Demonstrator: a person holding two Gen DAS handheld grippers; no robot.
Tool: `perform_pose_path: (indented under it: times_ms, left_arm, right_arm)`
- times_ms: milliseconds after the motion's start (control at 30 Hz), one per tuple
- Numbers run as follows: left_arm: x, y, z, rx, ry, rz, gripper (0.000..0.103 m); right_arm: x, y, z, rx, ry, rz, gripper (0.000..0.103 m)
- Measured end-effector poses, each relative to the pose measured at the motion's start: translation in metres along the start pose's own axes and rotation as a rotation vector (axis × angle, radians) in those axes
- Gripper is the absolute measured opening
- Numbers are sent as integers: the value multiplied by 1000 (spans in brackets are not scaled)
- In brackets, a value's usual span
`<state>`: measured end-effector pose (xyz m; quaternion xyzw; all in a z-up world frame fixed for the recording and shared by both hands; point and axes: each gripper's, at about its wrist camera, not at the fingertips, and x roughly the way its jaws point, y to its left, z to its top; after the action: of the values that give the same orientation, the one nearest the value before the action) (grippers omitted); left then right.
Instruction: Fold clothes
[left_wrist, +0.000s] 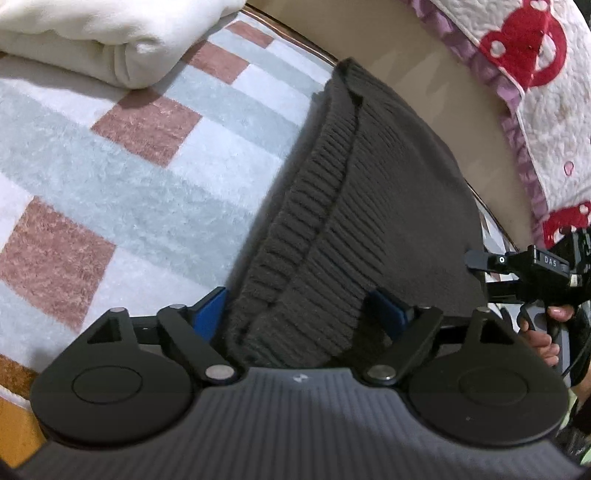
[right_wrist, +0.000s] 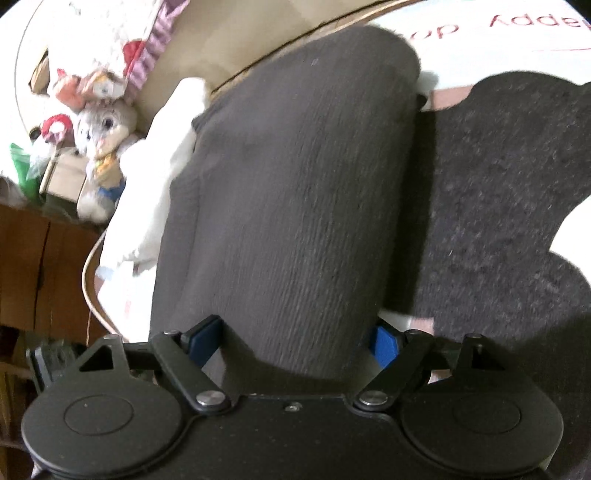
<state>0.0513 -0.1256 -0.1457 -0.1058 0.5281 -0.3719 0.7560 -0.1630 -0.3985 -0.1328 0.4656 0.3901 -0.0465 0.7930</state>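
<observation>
At the far left of the left wrist view a folded cream garment (left_wrist: 92, 40) lies on a checked blanket (left_wrist: 110, 166) of white, grey-blue and dusty pink squares. Right of it sits the dark grey knitted sweater (left_wrist: 369, 206), folded into a thick bundle with its ribbed hem facing the blanket. The left gripper (left_wrist: 301, 314) straddles the near end of that bundle, its blue-padded fingers (left_wrist: 210, 314) spread wide and released, the knit lying between them without being pinched (the pads stand just beside the fabric). Further right, the right gripper (left_wrist: 491, 260) reaches in beside the sweater's edge, a hand (left_wrist: 543, 332) on its grip; a quilt with red prints (left_wrist: 535, 92) hangs behind.

In the right wrist view a plush rabbit (right_wrist: 103, 147) sits at the left. The right gripper (right_wrist: 295, 341) also brackets the sweater's end, fingers (right_wrist: 384, 345) fully apart, gripping nothing.
</observation>
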Motion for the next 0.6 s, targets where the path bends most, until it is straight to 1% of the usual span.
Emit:
perform_pose_path:
  times_ms: [33,133,233,300,333,367,400,433,467,500,533,567,600]
  left_arm:
    - [1,1,0,-17,-8,-4,89]
    - [5,0,2,-35,-45,0,90]
    - [8,-4,1,-10,-85,19,90]
    - [10,-7,-1,27,-101,26,90]
    - [10,-8,-2,41,-108,25,88]
    - [10,-9,-2,54,-118,28,81]
    - [7,-11,-2,63,-145,51,48]
    - [3,-14,-2,77,-173,72,34]
    - [-2,-23,-3,134,-208,82,31]
    - [-5,-34,-5,210,-226,98,31]
    - [-4,-44,-8,275,-228,118,31]
    - [-3,-50,-10,307,-220,126,31]
    - [-2,-52,-10,298,-215,117,30]
  right_arm:
    - [-1,-2,3,8,-20,-4,86]
    - [-3,-6,12,34,-78,-17,86]
    - [-1,-15,25,56,-114,-15,86]
    - [2,-19,33,60,-143,-8,86]
    - [3,-21,37,62,-157,-4,86]
    - [5,-24,41,68,-172,7,86]
    - [7,-26,45,77,-187,22,86]
    - [9,-29,48,86,-203,36,89]
    - [11,-31,52,94,-218,50,90]
    - [13,-34,56,103,-233,65,92]
    - [14,-34,60,97,-238,68,96]
    - [17,-30,66,79,-235,56,96]
    - [20,-24,71,59,-231,39,95]
